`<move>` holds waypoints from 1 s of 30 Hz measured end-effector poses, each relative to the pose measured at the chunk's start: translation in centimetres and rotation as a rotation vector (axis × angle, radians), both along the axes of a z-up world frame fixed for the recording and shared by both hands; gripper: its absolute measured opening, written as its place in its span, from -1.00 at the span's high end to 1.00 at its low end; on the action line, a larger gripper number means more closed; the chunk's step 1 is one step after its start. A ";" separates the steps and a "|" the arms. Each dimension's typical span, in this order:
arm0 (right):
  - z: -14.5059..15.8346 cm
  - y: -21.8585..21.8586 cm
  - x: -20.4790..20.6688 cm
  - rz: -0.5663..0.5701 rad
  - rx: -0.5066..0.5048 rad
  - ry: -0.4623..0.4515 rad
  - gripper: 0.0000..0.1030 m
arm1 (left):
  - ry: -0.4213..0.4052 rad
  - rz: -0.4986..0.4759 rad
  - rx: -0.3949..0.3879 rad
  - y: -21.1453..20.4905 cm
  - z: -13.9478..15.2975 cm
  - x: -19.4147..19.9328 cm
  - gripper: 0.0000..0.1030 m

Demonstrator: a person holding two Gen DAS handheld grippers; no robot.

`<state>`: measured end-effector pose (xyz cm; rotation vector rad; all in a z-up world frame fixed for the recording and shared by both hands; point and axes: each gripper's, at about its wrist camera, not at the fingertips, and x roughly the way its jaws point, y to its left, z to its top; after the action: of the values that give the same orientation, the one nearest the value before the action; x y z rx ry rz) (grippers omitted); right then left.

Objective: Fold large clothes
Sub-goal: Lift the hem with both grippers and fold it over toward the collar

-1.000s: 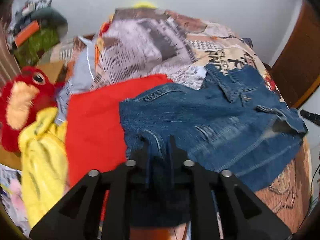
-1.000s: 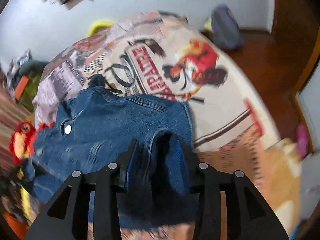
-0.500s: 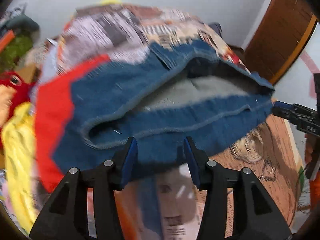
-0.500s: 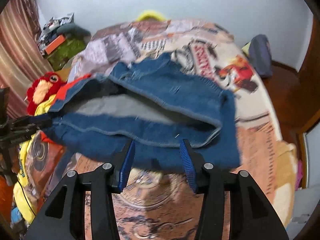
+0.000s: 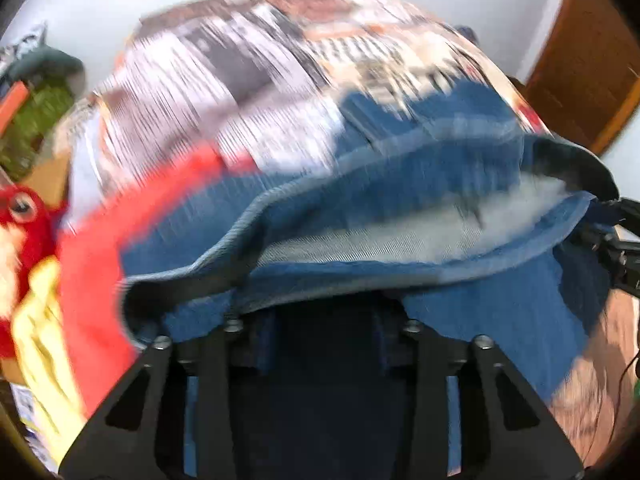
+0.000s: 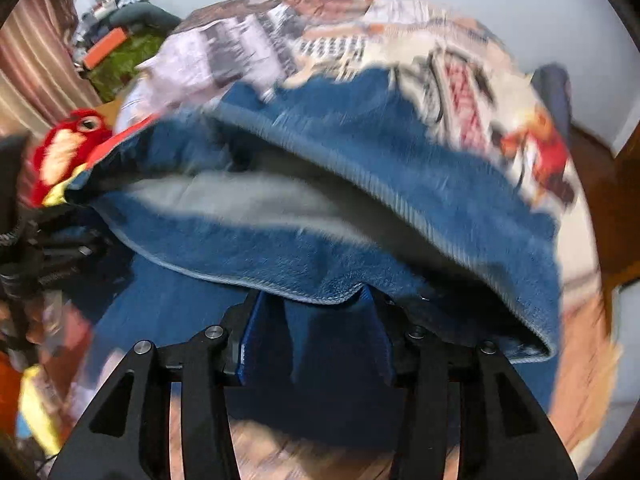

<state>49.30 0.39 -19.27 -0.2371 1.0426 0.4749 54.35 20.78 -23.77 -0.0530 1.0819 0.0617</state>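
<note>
A blue denim garment (image 5: 400,208) with a pale grey inside hangs lifted over the bed, stretched between both grippers; it also shows in the right wrist view (image 6: 360,184). My left gripper (image 5: 320,320) is shut on one end of its edge. My right gripper (image 6: 316,308) is shut on the other end. The cloth drapes over both sets of fingertips and hides them. The right gripper shows at the right edge of the left wrist view (image 5: 616,240), and the left gripper at the left edge of the right wrist view (image 6: 44,248). Both views are motion-blurred.
The bed has a printed cover (image 5: 248,68). A red garment (image 5: 112,240), a yellow one (image 5: 40,320) and a red plush toy (image 5: 20,216) lie at the left. A wooden door (image 5: 588,60) stands at the right. Clutter (image 6: 116,44) sits by the curtain.
The denim garment has been lifted off the bed and spread between the grippers; since half a second ago both grippers moved in closer, with the cloth now covering the fingertips.
</note>
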 end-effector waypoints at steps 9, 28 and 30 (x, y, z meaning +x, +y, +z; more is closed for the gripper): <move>6.9 -0.4 0.5 -0.106 0.124 -0.216 0.07 | -0.323 0.197 -0.018 5.0 10.5 -0.1 -0.32; -2.2 -0.2 -7.2 0.095 -0.040 -0.113 -0.62 | -0.032 0.030 -0.008 -0.4 -2.3 -8.1 -0.35; -2.7 -2.4 -6.9 0.047 -0.070 -0.089 -0.62 | -0.041 0.045 0.019 -0.5 -2.3 -8.8 -0.40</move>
<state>42.40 -1.98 -22.00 -0.3423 0.9690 0.4663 45.52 20.26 -26.07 -0.0611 1.0392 0.1111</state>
